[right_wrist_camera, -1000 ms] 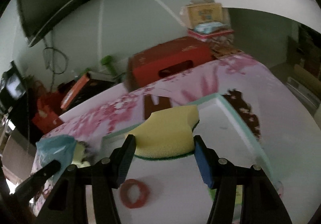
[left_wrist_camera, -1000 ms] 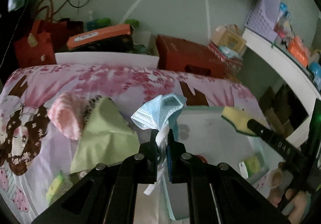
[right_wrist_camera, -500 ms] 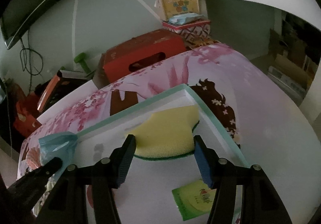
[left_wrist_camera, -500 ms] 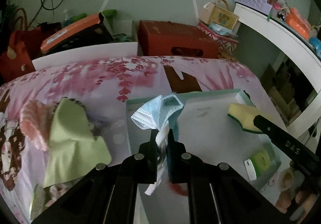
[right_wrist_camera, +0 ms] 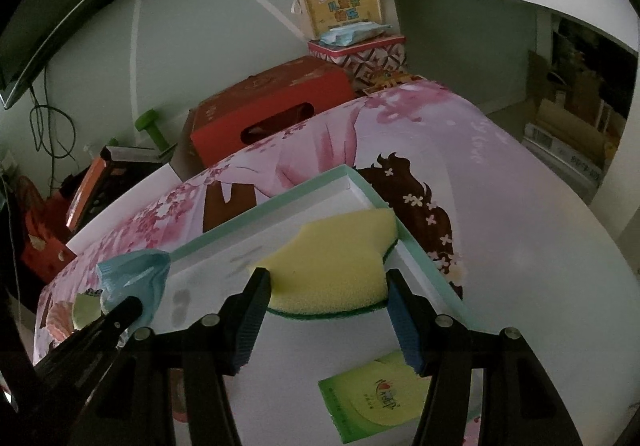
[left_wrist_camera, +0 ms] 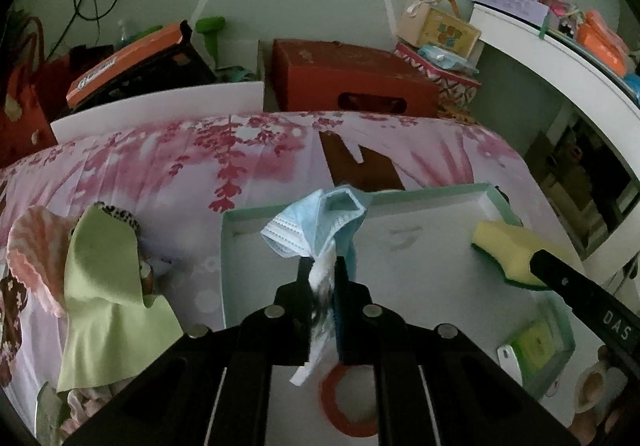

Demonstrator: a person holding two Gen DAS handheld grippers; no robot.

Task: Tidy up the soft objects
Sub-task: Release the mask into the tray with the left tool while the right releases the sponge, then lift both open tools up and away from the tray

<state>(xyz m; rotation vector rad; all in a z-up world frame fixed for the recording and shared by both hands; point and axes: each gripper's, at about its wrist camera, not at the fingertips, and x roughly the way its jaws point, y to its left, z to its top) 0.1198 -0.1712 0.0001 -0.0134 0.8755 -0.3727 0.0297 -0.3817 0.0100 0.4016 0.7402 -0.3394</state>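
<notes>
Both tools are poised over the shallow white tray (left_wrist_camera: 400,197) with the pale green rim, which lies on the pink flowered bedspread (left_wrist_camera: 168,174) and looks to be the collecting place for the soft things. The left gripper (left_wrist_camera: 320,278) has a light blue face mask (left_wrist_camera: 320,226) bunched between its narrow-set jaws, whose gap has just been widening a little; the white ear loop and a fold of the mask are between the pads, so the mask is at the point of being let go, though I cannot tell whether the pads press on it now. It hangs above the tray's near-left part, just inside the left wall, presumably so that it drops inside rather than on the bedding. The right gripper (right_wrist_camera: 326,300) is clenched sideways on a yellow sponge (right_wrist_camera: 332,258) with a green scouring layer underneath, its pads dented into the foam (a sign of how readily it squashes); the sponge sits over the tray's far right corner, low against the right rim, and whether it touches the floor is unclear. A red ring (left_wrist_camera: 344,402) and a green sachet (right_wrist_camera: 380,398) already lie in the tray nearer the camera. Left of the tray, on the bedspread, a green cloth (left_wrist_camera: 104,298) and a pink knitted piece (left_wrist_camera: 32,246) wait untouched, likely next.
</notes>
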